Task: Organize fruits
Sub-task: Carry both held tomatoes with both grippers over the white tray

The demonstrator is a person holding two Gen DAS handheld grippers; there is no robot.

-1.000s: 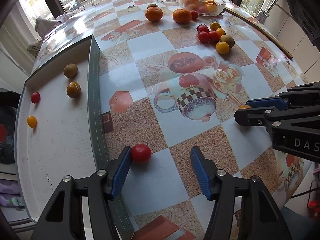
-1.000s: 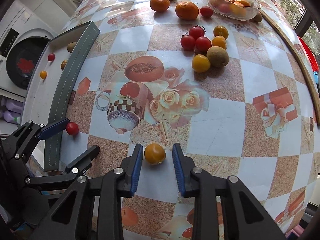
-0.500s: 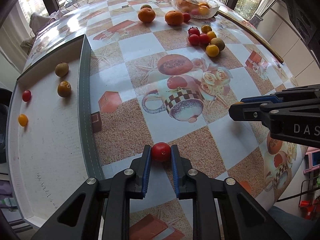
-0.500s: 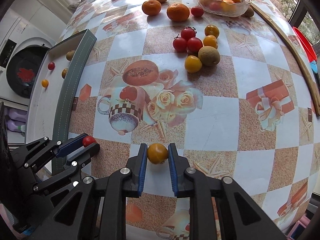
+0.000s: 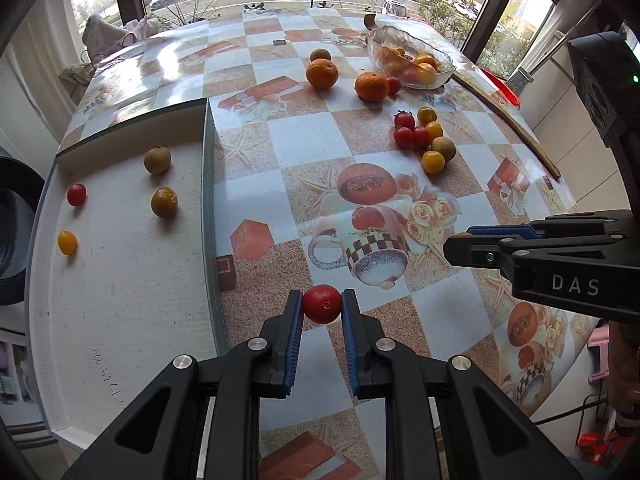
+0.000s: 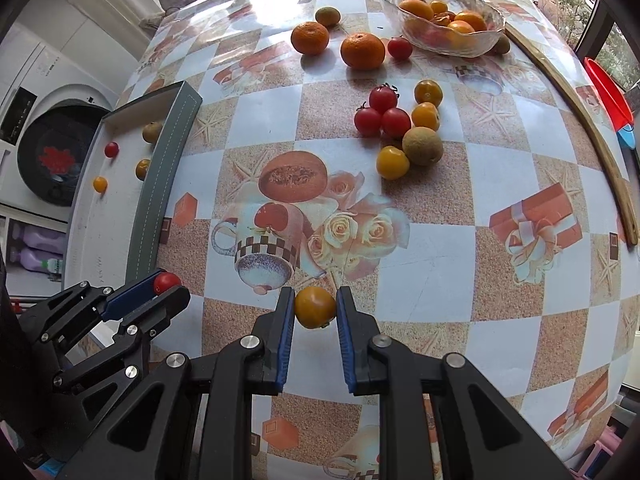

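Observation:
My left gripper (image 5: 321,308) is shut on a red cherry tomato (image 5: 321,304), held just above the patterned tablecloth, a little right of the tray's grey rim. The same tomato (image 6: 167,282) shows between the left gripper's blue pads in the right wrist view. My right gripper (image 6: 315,307) is shut on a yellow-orange tomato (image 6: 315,306). From the left wrist camera the right gripper (image 5: 460,246) enters from the right edge, its fruit almost hidden. The white tray (image 5: 120,280) on the left holds several small fruits.
A cluster of red and yellow tomatoes with a brown fruit (image 6: 422,145) lies mid-table. Two mandarins (image 6: 362,51) and a glass bowl (image 6: 448,12) of fruit stand at the far end. A wooden strip (image 6: 580,120) runs along the right edge. A washing machine (image 6: 52,152) stands beyond the left side.
My left gripper closed from wide open onto the red tomato, then rose slightly with it. The right gripper stayed shut on the yellow tomato and hardly moved.

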